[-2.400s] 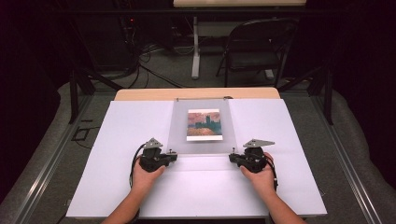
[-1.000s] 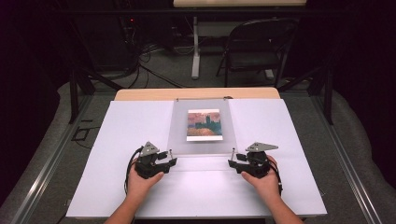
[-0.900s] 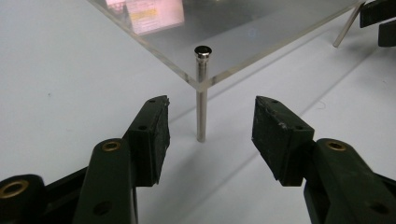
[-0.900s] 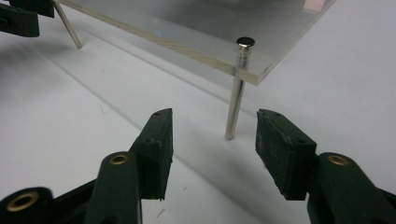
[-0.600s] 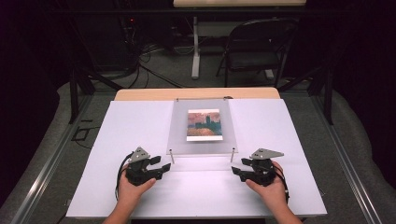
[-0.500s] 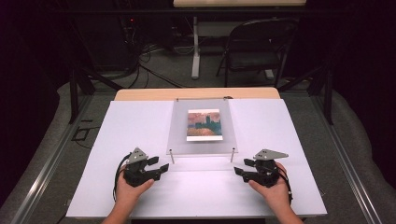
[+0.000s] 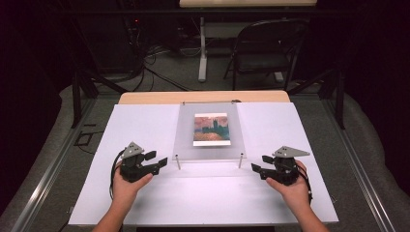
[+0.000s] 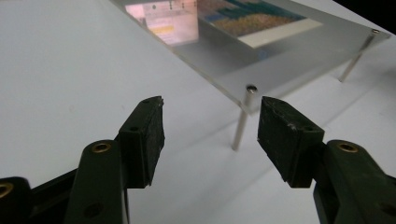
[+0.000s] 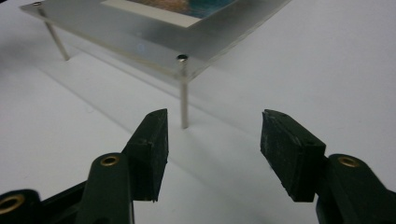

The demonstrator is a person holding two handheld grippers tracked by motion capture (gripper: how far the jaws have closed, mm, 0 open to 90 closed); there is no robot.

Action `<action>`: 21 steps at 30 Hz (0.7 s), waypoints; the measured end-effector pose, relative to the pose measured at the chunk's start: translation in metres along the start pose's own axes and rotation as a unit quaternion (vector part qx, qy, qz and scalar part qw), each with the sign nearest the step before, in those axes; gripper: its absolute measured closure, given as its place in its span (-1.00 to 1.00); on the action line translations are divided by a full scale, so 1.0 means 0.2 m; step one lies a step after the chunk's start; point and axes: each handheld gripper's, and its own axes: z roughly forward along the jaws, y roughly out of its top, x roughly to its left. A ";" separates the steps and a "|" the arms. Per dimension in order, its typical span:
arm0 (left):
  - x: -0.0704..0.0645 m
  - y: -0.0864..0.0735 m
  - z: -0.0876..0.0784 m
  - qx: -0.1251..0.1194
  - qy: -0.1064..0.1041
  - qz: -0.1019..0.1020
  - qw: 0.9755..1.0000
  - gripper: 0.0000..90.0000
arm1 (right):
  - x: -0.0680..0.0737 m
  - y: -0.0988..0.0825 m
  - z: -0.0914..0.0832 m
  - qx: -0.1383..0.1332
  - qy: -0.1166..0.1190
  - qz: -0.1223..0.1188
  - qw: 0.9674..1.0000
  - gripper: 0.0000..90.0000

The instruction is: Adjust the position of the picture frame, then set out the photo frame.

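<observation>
A clear acrylic panel (image 7: 211,131) with a small landscape picture (image 7: 211,128) stands on thin metal legs at the middle of the white table (image 7: 145,121). My left gripper (image 7: 158,159) rests left of the panel's near left leg (image 7: 178,162), open and holding nothing. In the left gripper view that leg (image 8: 242,116) stands just beyond the gap of my left gripper (image 8: 210,122). My right gripper (image 7: 260,163) is open to the right of the near right leg (image 7: 240,160). The right gripper view shows this leg (image 9: 184,91) ahead of my right gripper (image 9: 214,133), a little left of the gap's middle.
A wooden strip (image 7: 203,96) edges the table's far side. Behind it stand a black folding chair (image 7: 266,48) and a table post (image 7: 202,48) among floor cables. Metal rails (image 7: 58,164) run along both sides of the table.
Both hands have drawn back toward the near edge and outward, away from the panel's front corners. The panel's near edge now stands on its two front legs.
</observation>
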 end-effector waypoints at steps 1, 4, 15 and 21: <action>0.01 0.02 0.02 -0.002 -0.001 -0.002 1.000 -0.09 | 0.00 0.00 0.00 0.000 0.000 0.000 1.000 -0.08; 0.04 0.12 0.09 -0.002 -0.010 -0.013 1.000 -0.10 | -0.06 0.10 0.05 0.008 -0.002 0.010 1.000 -0.15; 0.10 0.34 0.27 -0.007 -0.018 -0.002 1.000 -0.10 | -0.15 0.33 0.23 0.003 0.006 0.010 1.000 -0.13; 0.13 0.44 0.39 0.006 -0.016 -0.007 1.000 -0.06 | -0.20 0.44 0.33 -0.004 -0.024 0.013 1.000 -0.03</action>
